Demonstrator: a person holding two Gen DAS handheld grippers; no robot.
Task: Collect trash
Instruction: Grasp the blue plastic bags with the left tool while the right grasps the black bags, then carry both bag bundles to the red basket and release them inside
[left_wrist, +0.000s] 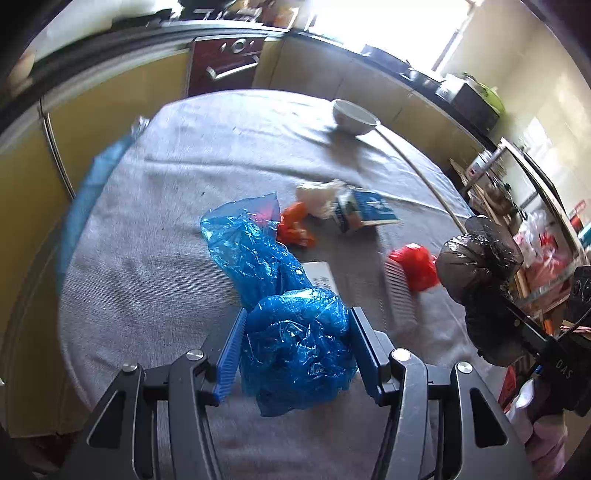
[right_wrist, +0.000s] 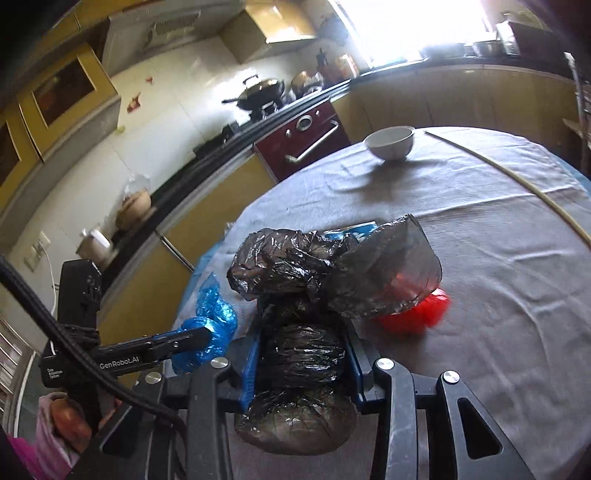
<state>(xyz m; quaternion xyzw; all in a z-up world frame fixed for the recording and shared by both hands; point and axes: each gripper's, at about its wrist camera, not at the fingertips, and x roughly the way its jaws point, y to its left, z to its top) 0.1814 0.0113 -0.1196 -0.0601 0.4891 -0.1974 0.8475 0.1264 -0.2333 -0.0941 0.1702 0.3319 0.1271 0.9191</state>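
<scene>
1. Left tongs (left_wrist: 297, 354), low centre of the left wrist view, are clamped on a blue bag (left_wrist: 291, 332); the crinkled film bulges between the pads and trails up and left across the grey tabletop (left_wrist: 147, 266).
2. Right tongs (right_wrist: 301, 354), low centre of the right wrist view, are clamped on a black bag (right_wrist: 306, 354), whose loose top flops up and to the right.
3. Loose trash lies beyond both, mid-frame in the left view: an orange scrap (left_wrist: 295, 225), a white wad (left_wrist: 319, 197), a blue-and-white carton (left_wrist: 365, 212), then a red bag (left_wrist: 415, 266) beside a white comb (left_wrist: 400, 299).
4. The red bag sits just right of the black bag's flap, so the right hand looks nearer to it; the orange scrap and carton lie straight ahead of the left tongs.
5. The carton's long axis runs roughly left to right.
6. A white bowl (left_wrist: 354, 116) stands well apart, at the upper edge of the tabletop.
</scene>
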